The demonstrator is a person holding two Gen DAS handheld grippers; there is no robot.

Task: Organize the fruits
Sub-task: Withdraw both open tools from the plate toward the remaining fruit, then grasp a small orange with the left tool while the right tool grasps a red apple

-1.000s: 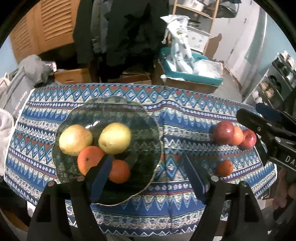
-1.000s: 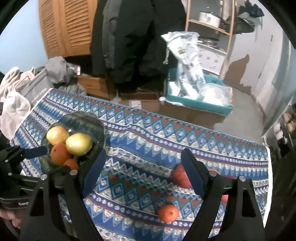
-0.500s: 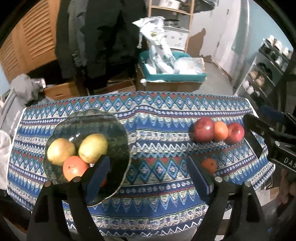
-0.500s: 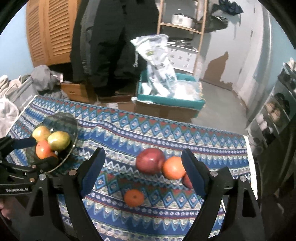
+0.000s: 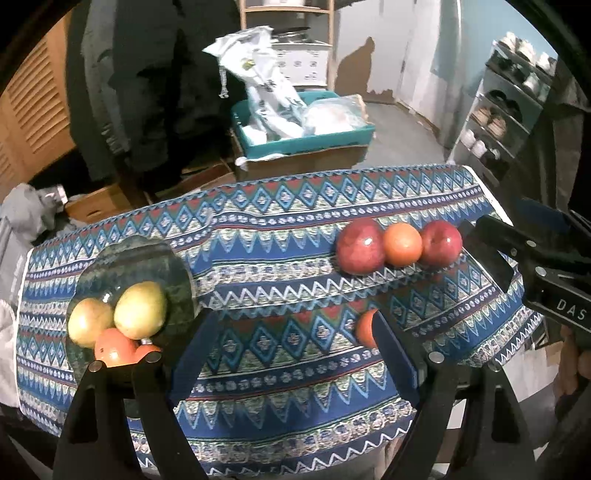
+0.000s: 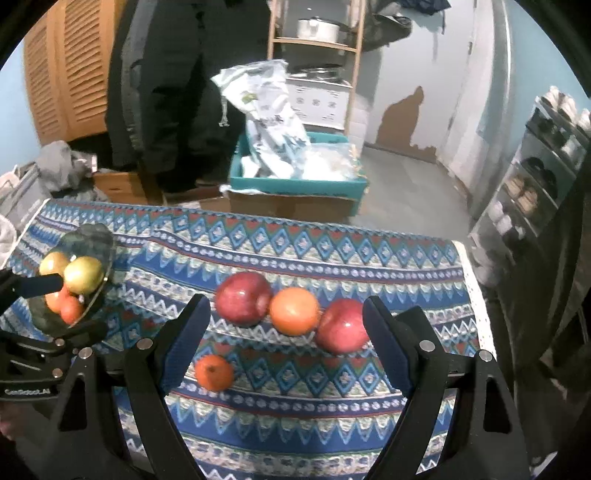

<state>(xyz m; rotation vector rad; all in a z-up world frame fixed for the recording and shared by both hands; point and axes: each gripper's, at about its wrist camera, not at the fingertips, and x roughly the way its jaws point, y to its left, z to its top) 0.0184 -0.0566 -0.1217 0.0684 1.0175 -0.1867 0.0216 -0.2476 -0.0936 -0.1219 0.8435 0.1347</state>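
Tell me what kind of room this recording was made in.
Probably a cluttered home storage or utility room: dark coats hang by louvred wooden doors, a wooden shelf holds a metal pot, and fruit sits on a cloth-covered table.

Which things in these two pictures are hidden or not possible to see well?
- Left wrist view: the small orange is half covered by the left gripper's right finger.
- Left wrist view: two oranges on the plate are partly hidden by the left finger.
- Right wrist view: the plate's oranges sit partly behind the left gripper.
- Both views: shelf contents are too small to identify.
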